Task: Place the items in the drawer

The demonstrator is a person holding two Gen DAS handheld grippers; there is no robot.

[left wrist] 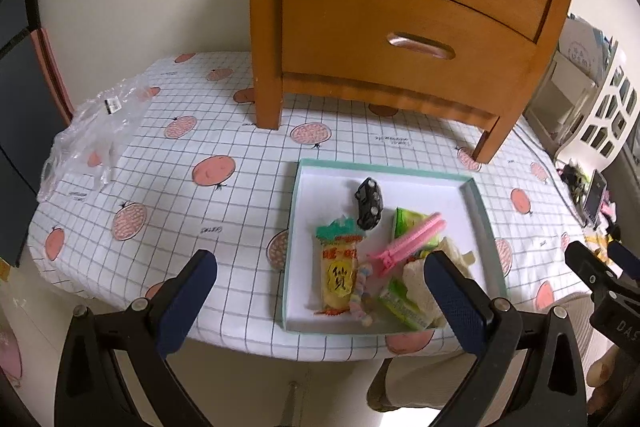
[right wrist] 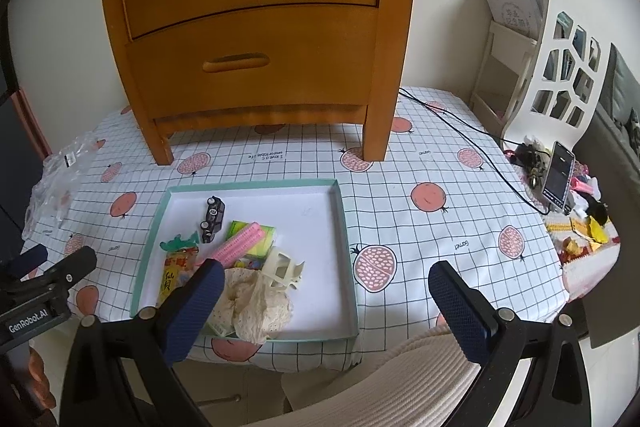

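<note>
Where the right tongs (right wrist: 323,277) gape, 1 finger (right wrist: 196,303) hides tray (right wrist: 344,227) snacks.

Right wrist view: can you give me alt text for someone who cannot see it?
The right gripper, jaws wide open and empty, hovers above a shallow teal-rimmed tray of small items: toy car, pink clip, snack packet. Behind stands a wooden nightstand with both drawers shut, on a pomegranate-print tablecloth.

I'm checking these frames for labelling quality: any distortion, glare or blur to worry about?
Left wrist view: strong fisheye bending of the nightstand, dark vignette corners, sharp tray. Right wrist view: same bowing, soft even daylight, no glare, phone small at the edge.
</note>
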